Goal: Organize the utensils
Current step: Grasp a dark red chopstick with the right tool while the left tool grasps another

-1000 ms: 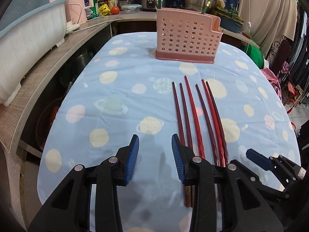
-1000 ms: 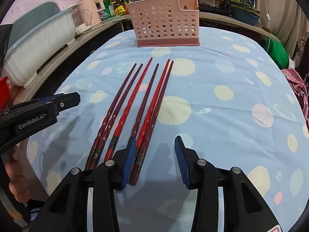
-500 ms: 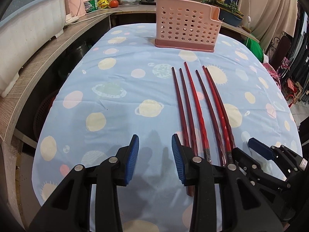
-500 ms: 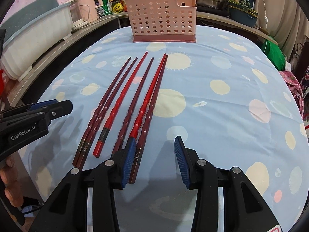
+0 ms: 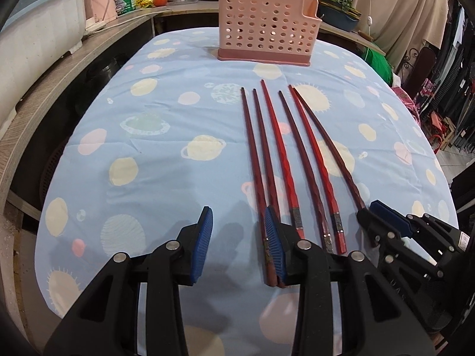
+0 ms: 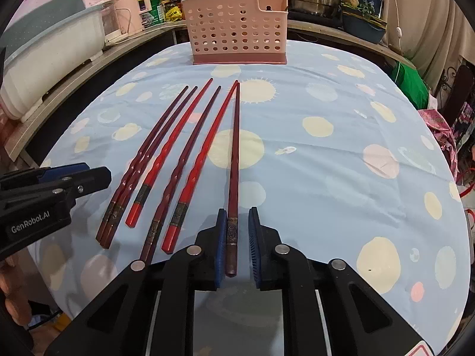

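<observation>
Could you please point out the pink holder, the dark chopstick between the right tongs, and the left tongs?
pink holder (image 6: 237, 32): right wrist view, perforated front wall.
dark chopstick (image 6: 234, 160): right wrist view, mid-shaft.
left tongs (image 5: 237, 244): left wrist view, between tips.

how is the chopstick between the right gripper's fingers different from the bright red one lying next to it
The dark chopstick is deep maroon; the bright red chopstick is vivid red with a red butt end. The dark chopstick sits between the fingers of the right gripper, which are not yet shut on it; the bright red chopstick lies outside them, to the left. Both rest on the tablecloth, tips nearly meeting, pointing toward the pink holder, each with a patterned band near its butt.
</observation>
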### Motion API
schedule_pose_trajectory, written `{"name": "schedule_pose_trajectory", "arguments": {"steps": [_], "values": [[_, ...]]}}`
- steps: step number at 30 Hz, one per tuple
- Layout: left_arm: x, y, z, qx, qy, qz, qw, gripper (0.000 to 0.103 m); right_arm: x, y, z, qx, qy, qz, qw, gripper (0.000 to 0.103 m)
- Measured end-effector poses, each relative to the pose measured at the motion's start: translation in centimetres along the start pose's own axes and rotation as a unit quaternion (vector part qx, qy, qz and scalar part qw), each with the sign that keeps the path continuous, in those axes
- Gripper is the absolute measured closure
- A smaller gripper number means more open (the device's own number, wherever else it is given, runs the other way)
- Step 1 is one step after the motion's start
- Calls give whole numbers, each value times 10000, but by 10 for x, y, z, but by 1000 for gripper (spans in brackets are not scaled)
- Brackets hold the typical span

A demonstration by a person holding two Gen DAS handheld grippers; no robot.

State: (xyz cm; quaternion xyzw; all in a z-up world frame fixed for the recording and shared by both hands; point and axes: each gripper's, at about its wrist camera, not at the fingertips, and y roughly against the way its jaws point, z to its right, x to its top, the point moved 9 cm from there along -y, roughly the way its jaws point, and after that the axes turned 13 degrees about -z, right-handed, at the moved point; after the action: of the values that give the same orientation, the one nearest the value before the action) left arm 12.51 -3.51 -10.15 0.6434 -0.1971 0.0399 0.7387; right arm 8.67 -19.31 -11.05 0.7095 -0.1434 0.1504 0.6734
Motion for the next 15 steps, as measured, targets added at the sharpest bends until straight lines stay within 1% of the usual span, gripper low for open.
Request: {"name": "schedule_pose_trajectory", "arguments": {"steps": [3,8,13,14,15], "values": [[-3,-6,4,-53,-23,-87,9999,68,-2,1,2,53,-52,-11,10000,96],[-7,-13,6,-48,-42,-206,9998,68,-2,1,3,61,-57,-5,10000,96],[-8,-15,2,-23,14,-214,9998,66,-3,1,3,92,-82,-7,9999,96],[-9,-17,2,-8,7,-247,9997,69,-3,2,3,104,-95,-10,9999,96],[-9,-17,3,37,-28,-229,9997,69,-3,2,3,114,-102,-11,9999,96]]}}
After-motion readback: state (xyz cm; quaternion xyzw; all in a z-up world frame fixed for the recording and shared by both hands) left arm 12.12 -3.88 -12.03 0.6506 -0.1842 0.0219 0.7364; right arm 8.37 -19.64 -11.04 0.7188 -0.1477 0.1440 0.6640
